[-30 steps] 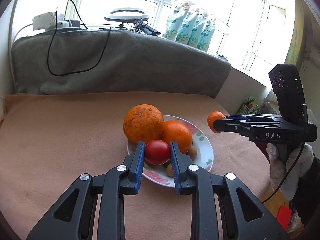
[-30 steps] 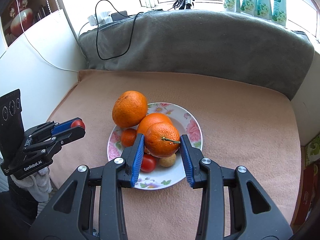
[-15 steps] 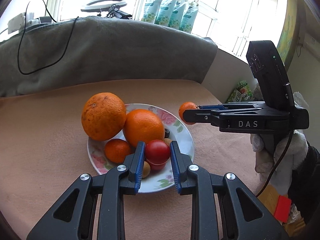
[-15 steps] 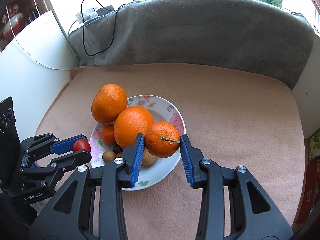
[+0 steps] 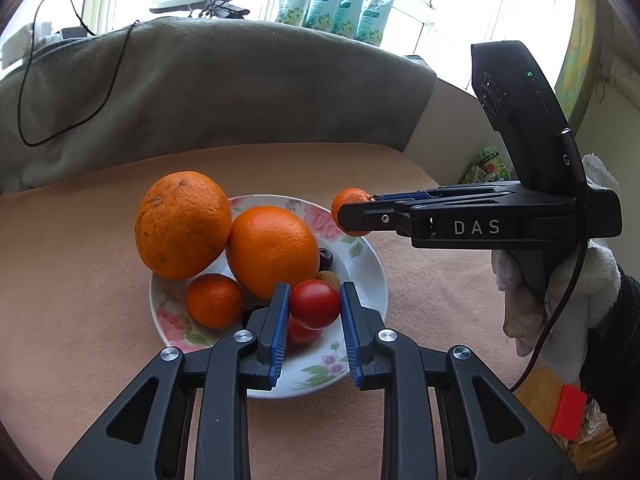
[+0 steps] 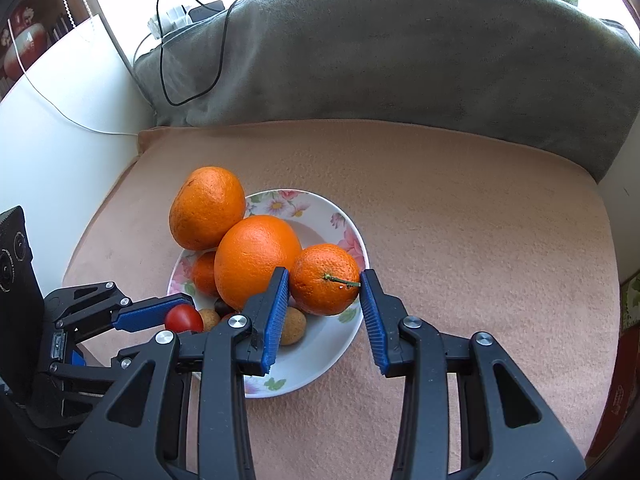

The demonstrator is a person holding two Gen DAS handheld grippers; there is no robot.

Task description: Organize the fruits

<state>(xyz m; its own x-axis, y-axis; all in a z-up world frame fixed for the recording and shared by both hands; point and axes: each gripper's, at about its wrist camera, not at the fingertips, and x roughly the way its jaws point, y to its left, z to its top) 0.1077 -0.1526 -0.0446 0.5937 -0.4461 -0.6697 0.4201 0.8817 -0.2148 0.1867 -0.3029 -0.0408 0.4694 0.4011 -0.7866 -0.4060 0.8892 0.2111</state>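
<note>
A flowered white plate (image 5: 362,280) (image 6: 316,364) on a peach cloth carries two big oranges (image 5: 182,224) (image 5: 272,256), a small mandarin (image 5: 214,300), another red tomato and some little brown fruits (image 6: 294,326). My left gripper (image 5: 314,300) is shut on a red tomato (image 5: 315,305) just above the plate's near side. In the right wrist view that tomato (image 6: 184,318) shows at the plate's left edge. My right gripper (image 6: 324,280) is shut on a stalked mandarin (image 6: 320,284) over the plate's right rim, beside the middle orange (image 6: 256,260).
A grey blanket (image 5: 200,100) with a black cable (image 5: 24,112) covers the ledge behind the cloth. Green packets (image 5: 336,4) and a ring light stand on the window sill. A white-gloved hand (image 5: 560,292) holds the right gripper. A white wall (image 6: 60,120) borders the cloth's left.
Both grippers have come lower and nearer to the plate, each keeping its fruit. The mandarin now hangs over the plate's right rim, and the tomato over its near side.
</note>
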